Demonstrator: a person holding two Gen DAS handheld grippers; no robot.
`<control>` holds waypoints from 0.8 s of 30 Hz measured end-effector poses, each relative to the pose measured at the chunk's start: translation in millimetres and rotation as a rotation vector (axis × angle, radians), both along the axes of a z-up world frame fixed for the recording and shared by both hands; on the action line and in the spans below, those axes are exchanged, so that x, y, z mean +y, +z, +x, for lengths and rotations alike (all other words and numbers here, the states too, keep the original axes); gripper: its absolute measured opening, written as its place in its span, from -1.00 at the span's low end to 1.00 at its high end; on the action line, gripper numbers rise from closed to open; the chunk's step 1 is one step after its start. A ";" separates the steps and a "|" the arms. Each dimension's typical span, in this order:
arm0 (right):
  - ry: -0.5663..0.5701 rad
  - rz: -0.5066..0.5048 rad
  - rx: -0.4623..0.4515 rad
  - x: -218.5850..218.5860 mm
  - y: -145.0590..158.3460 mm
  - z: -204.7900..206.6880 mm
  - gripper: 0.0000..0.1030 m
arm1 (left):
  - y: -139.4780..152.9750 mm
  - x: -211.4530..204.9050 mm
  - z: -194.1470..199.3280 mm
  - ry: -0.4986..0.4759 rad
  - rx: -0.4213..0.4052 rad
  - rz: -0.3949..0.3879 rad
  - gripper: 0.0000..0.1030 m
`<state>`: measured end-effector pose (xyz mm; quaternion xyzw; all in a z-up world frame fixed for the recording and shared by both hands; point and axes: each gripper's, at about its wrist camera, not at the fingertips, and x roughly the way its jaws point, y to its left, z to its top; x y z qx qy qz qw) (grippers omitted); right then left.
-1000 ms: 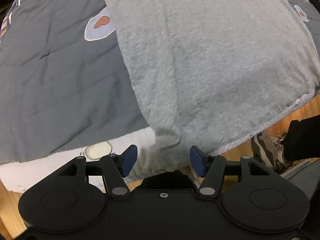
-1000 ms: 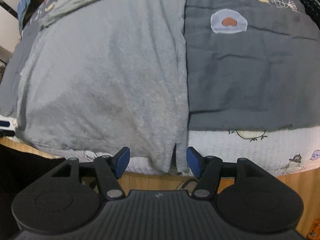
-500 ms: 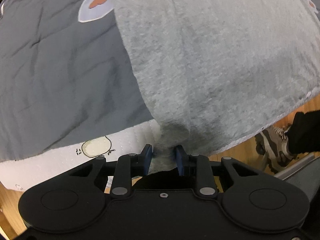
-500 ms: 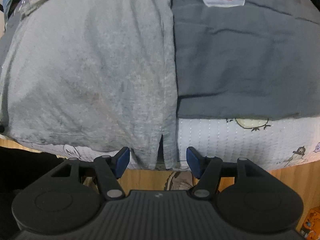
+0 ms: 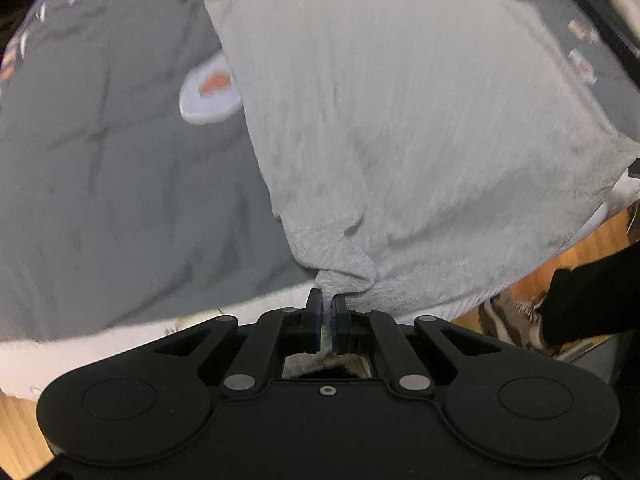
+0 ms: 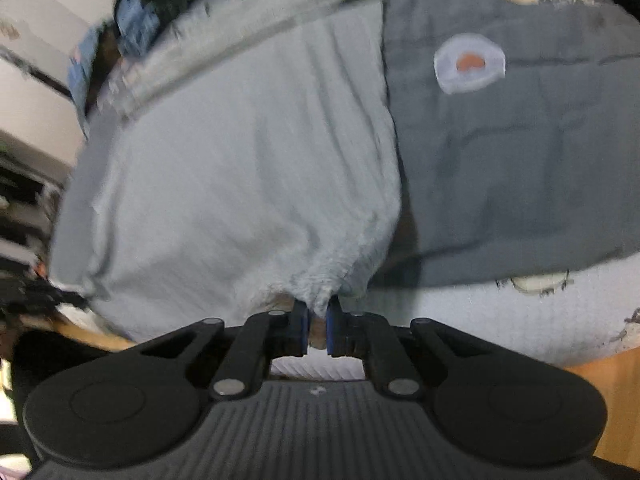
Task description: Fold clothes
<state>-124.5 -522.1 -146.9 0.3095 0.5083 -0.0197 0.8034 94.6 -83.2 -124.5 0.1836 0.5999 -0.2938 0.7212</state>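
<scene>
Pinching the near hem of the grey garment, your left gripper has just been closing, and its blue pads now clamp a small bunched tuck of the cloth at the lower middle of the left wrist view. From that pinch the fabric fans upward and to the right, filling the centre and upper right of the frame, while the dark grey quilt lies to its left with a pale round patch just beside the garment's edge. At lower right of that view you can see a shoe and a dark trouser leg on the wooden floor.

Your right gripper has likewise just been closing, and it clamps a gathered corner of the same garment at the lower middle of the right wrist view. There the cloth spreads up and to the left, with the quilt on the right and the white quilted sheet along the bed's edge below it. Both views are blurred.
</scene>
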 end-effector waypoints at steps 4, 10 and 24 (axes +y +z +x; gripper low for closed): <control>-0.059 0.065 -0.110 -13.6 23.0 5.8 -0.85 | 26.2 -5.1 13.7 0.028 -0.063 -0.061 -0.91; -0.158 0.110 -0.219 -46.1 44.4 39.4 -0.85 | 45.2 -19.1 58.1 0.098 -0.118 -0.108 -0.91; -0.247 0.155 -0.320 -109.7 52.9 168.4 -0.85 | 72.0 -79.7 188.0 0.182 -0.220 -0.224 -0.91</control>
